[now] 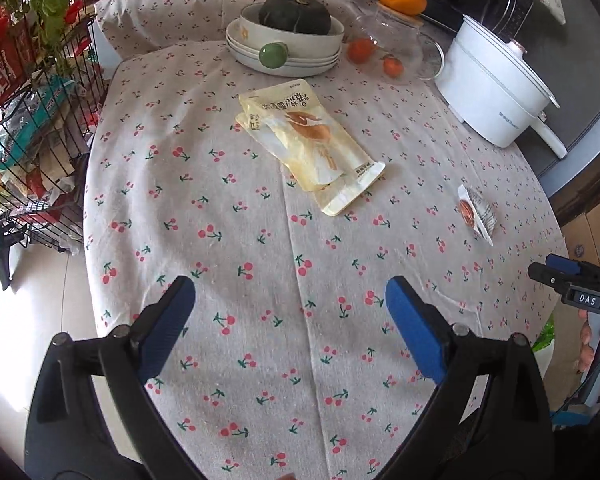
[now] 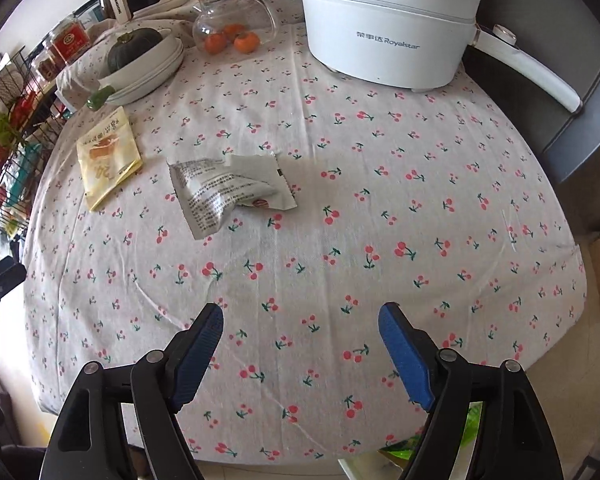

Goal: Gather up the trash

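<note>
1. The left hand-held gripper (image 1: 290, 300) is up over the near side of the table (image 1: 260, 360). Its two blue fingers are spread wide with nothing between them.
2. The right hand-held gripper (image 2: 300, 328) is over the table too. Its fingers are also spread wide and hold nothing.
3. A yellow snack packet (image 1: 316, 148) lies flat in the middle of the cherry cloth. It looks like two packets, one on top of the other.
4. A small white wrapper (image 2: 228, 190) lies crumpled on the cloth, to the right of the yellow packet and apart from it.
5. At the far side, a dark green pumpkin (image 1: 294, 14) sits in a stack of white bowls (image 1: 284, 46).
6. A white cooking pot (image 2: 388, 28) stands at the far right.
7. Small orange fruits (image 2: 230, 42) sit by a glass jug (image 2: 236, 12).
</note>
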A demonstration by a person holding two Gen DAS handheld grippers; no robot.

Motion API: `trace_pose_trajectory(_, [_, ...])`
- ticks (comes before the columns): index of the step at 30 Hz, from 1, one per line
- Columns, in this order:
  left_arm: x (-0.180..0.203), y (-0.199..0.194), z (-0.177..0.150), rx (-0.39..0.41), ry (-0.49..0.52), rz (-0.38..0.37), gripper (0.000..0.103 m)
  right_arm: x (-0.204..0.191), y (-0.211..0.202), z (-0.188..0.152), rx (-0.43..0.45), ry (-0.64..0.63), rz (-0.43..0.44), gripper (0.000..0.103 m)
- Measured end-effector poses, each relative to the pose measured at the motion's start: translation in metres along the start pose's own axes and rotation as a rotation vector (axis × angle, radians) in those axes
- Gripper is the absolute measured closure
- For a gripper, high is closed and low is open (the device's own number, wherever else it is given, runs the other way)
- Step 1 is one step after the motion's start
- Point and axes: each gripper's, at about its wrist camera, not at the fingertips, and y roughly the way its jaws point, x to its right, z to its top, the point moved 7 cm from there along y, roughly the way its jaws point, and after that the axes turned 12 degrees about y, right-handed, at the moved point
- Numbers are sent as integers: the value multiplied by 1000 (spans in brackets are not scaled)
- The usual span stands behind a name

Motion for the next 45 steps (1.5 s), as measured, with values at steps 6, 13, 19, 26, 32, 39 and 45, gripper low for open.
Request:
trace_pose_trajectory(6, [-14,29,40,102,-115,-48,14,-35,26,34,17,-59,52,21])
trace_pose_trajectory(13, [-26,63,70,140,-185,-70,46,-57,61,50,-1,-93,76,21])
trace_pose_trajectory(19, [-25,86,78,117,-210,-84,89,-60,79,58,6,-93,69,22])
trace_pose_trajectory(26, [-20,80,76,115,-171,-52,102,-51,83,58,11,-91,71,70])
trace_pose_trajectory(32, [-5,51,73,136,-136,-65,103,-29,69,50,9,-40,80,98])
trace_pose_trajectory(39, [37,-2,66,182,-43,-99,103,-2,17,37,56,5,115,100])
trace_pose_trajectory(45, [81,-48,47,229,22,-170,103,28,-32,12,100,30,143,100])
